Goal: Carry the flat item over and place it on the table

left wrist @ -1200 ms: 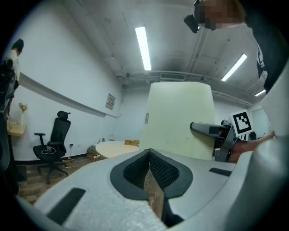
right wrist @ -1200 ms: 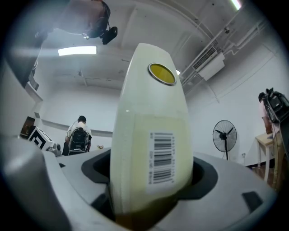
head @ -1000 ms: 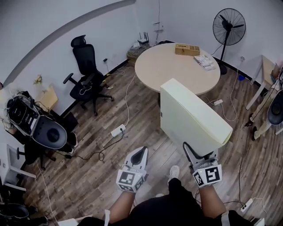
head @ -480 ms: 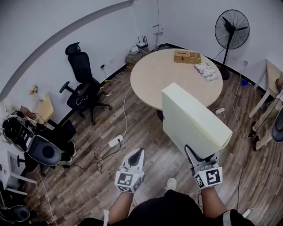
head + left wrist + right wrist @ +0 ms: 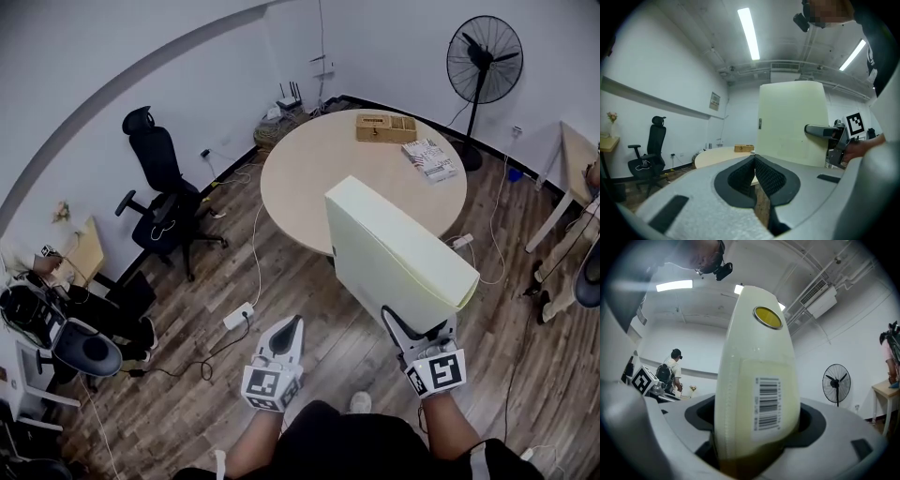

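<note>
The flat item is a large pale-yellow binder (image 5: pixel 398 253), held upright in the air in front of me. My right gripper (image 5: pixel 419 330) is shut on its lower edge; in the right gripper view its spine (image 5: pixel 759 380) with a barcode label fills the space between the jaws. My left gripper (image 5: pixel 284 335) is shut with nothing in it, to the left of the binder and apart from it. From the left gripper view the binder (image 5: pixel 792 124) shows as a broad panel with the right gripper (image 5: pixel 829 136) at its side. The round beige table (image 5: pixel 319 169) stands ahead on the wood floor.
On the table's far side lie a small wooden box (image 5: pixel 385 127) and a booklet (image 5: pixel 428 157). A black office chair (image 5: pixel 159 202) stands at left, a pedestal fan (image 5: pixel 483 61) at back right. Cables and a power strip (image 5: pixel 236 316) cross the floor. Another person (image 5: pixel 670 371) stands far off.
The view has shifted so the table and chair sit further left and nearer. The binder stays clamped in the right gripper; the left gripper keeps its place beside it.
</note>
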A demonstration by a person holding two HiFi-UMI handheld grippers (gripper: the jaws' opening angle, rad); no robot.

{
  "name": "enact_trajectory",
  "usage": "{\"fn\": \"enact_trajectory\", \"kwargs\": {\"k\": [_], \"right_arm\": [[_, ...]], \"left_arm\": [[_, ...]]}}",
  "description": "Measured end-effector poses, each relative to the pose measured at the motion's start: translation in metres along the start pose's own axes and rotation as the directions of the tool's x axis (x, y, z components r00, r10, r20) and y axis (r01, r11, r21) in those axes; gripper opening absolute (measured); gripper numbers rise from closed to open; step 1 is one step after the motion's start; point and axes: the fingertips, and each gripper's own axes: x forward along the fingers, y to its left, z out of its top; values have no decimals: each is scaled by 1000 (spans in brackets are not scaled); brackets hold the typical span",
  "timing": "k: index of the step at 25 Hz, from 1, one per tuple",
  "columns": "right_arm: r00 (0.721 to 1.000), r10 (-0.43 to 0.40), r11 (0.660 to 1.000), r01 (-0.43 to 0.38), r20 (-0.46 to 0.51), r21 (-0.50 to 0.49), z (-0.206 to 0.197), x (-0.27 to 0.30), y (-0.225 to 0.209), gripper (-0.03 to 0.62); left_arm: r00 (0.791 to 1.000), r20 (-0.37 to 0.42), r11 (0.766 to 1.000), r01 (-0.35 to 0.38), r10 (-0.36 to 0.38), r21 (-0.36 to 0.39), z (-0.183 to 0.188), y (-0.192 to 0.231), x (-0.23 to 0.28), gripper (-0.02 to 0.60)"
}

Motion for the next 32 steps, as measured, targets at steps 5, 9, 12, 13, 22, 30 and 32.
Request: {"fn": "enact_trajectory", "kwargs": {"k": [5,9,12,13,22,30,32], "right_arm": [[1000,0,1000,0,-14,1,-8,22,-14,399],[1000,-1,1000,0,-20,-5,-15,53,-22,399],[1000,-7,1000,7,-22,-10,-17,82,-29,399],[1000,-10,1000,10,-22,-13,-17,92,-33,399],[997,-70,997,71,-39,17,-26,184,-55,399],[990,-129,986,135,-61,98,-45,241,-70,399],[988,-140,980,148,-64,136,-53,249,-73,399]], "left_arm": [[1000,-10,1000,-11,10,-9,-6,14,21,6],[1000,-14,1000,-13,13,-18,-10,39,46,6],[1000,-18,1000,-2,2,-22,-8,60,71,6],[1000,-19,1000,3,-3,-22,-6,66,81,6],[997,1,997,77,-77,13,29,137,159,6],[989,16,989,146,-146,6,43,187,210,6],[987,21,987,159,-159,9,44,195,217,6]]}}
